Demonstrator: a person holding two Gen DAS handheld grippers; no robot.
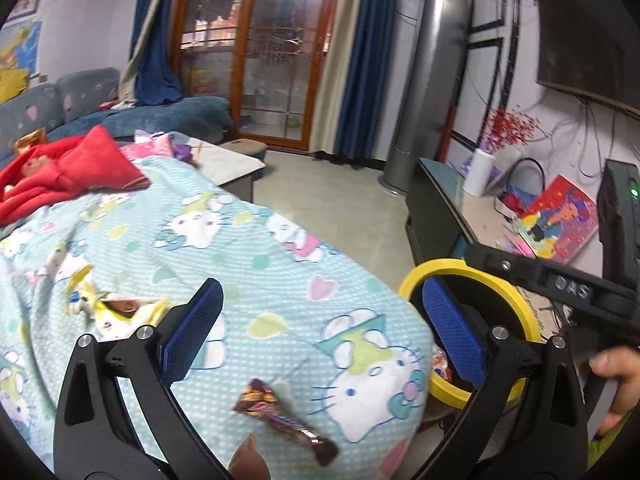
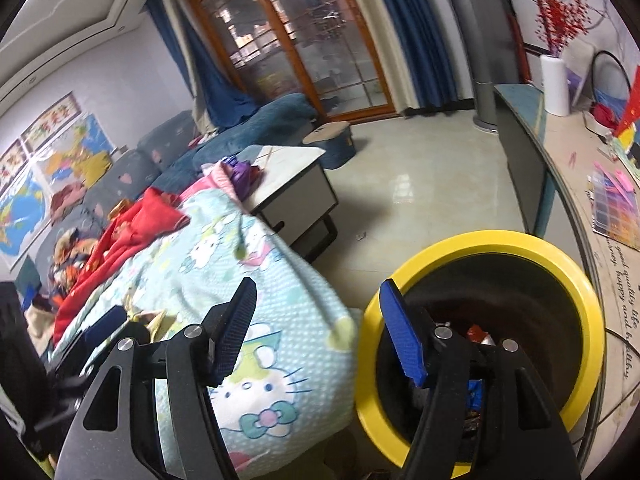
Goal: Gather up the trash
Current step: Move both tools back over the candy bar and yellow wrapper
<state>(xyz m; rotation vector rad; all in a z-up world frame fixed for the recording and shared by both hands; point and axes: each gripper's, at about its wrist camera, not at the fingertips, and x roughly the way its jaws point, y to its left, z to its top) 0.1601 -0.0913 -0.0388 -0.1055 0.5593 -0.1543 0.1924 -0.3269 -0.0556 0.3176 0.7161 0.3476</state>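
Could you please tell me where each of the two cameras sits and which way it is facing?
Left wrist: on the left tongs, looking down over the cartoon blanket with a brown wrapper; a hand and the right tongs' body show.
Right wrist: on the right tongs, facing blanket edge and yellow-rimmed bin.
Shared: blanket, bin, glass door.

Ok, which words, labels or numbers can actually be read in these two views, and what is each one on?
"DAS": raised letters on the black body of the right claw.
"good quality life", "happy and healthy": script on the side table's cover, partly legible.
Wall posters: too blurred.
Wrapper on the blanket: unreadable.
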